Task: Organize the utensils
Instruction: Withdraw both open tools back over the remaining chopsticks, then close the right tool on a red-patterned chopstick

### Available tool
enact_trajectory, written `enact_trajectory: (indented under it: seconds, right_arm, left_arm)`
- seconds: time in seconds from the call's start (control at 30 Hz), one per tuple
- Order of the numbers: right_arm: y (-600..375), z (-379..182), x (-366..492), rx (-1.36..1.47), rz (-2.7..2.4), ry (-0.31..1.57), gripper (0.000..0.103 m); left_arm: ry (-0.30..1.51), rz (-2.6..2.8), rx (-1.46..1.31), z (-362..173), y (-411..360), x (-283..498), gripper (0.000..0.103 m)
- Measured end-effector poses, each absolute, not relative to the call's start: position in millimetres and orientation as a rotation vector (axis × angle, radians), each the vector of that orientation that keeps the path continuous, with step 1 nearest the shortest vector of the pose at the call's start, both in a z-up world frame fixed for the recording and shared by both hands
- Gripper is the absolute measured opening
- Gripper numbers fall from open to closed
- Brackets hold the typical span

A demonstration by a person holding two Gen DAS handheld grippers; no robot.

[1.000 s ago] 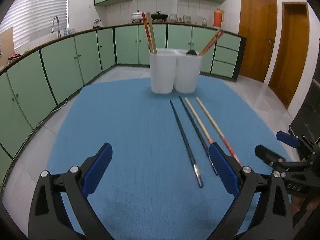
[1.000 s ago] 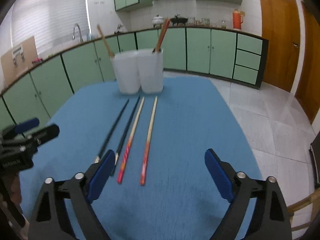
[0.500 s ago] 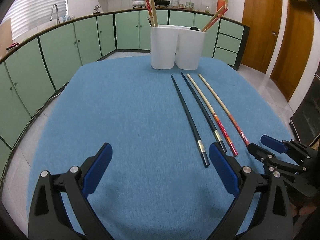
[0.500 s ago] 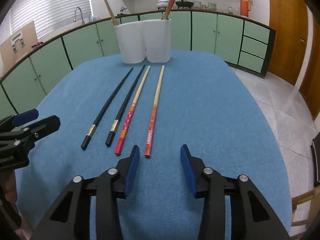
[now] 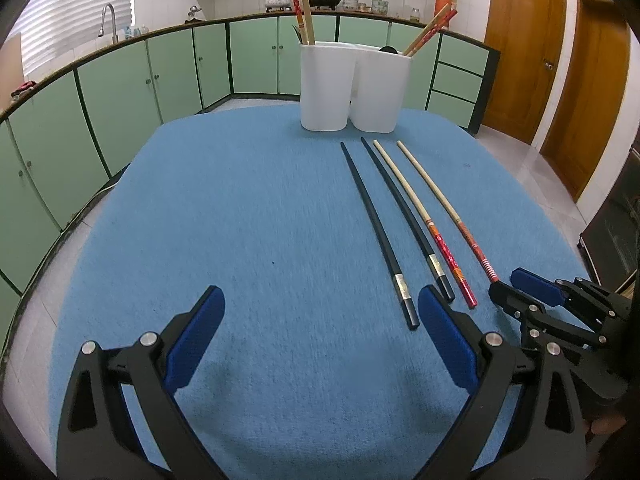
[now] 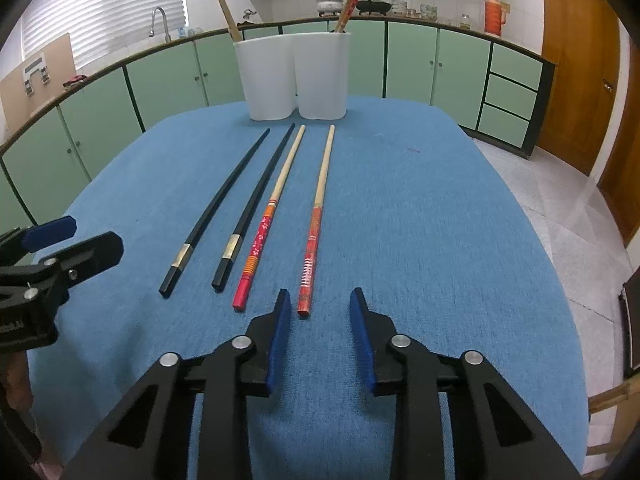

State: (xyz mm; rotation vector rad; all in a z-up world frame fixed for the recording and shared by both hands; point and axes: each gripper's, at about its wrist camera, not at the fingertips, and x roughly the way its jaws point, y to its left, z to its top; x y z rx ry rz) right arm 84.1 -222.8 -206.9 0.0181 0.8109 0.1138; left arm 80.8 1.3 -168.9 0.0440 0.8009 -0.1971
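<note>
A kitchen with green cabinets (image 5: 120,92) and brown doors (image 5: 520,60) surrounds a table covered by a blue cloth (image 5: 260,240).

Four chopsticks lie side by side on the cloth, tips pointing toward a white two-compartment holder (image 6: 294,76) at the far edge: two black chopsticks (image 6: 232,208) on the left, then two pale chopsticks with red decorated ends (image 6: 316,220). The holder already has wooden and red chopsticks standing in both compartments. The cloth is bare to the left of the row and again to its right, out to the rounded table edge; tiled floor (image 6: 560,200) lies beyond.

The left wrist view shows the bare left half of the cloth, and the right gripper's black and blue tip near the end of the rightmost chopstick. The right wrist view shows the floral pattern on the red ends, and a cardboard box (image 6: 36,76) on the counter.

The left gripper (image 5: 320,340) hovers with jaws spread wide, holding nothing. The right gripper (image 6: 318,312) has just been closing; its jaws stand narrow, just behind the red end of the rightmost chopstick, with nothing between them.
</note>
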Motion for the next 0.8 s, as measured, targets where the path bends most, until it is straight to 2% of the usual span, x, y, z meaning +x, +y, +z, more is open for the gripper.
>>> enact_trajectory:
  seconds: [0.13, 0.3, 0.77, 0.8]
  right_arm:
    - [-218, -207, 84, -0.008, 0.100, 0.813, 0.025]
    - [-211, -208, 83, -0.024, 0.118, 0.813, 0.007]
    - [-242, -203, 79, 0.070, 0.073, 0.806, 0.006]
    - [-241, -203, 78, 0.070, 0.072, 0.805, 0.006]
  left_arm:
    - [0.802, -0.203, 0.041, -168, 0, 81, 0.094]
    - [0.808, -0.213, 0.039, -170, -3, 80, 0.094]
    - [0.852, -0.258, 0.051, -180, -23, 82, 0.094]
    - [0.856, -0.258, 0.051, -182, -25, 82, 0.091]
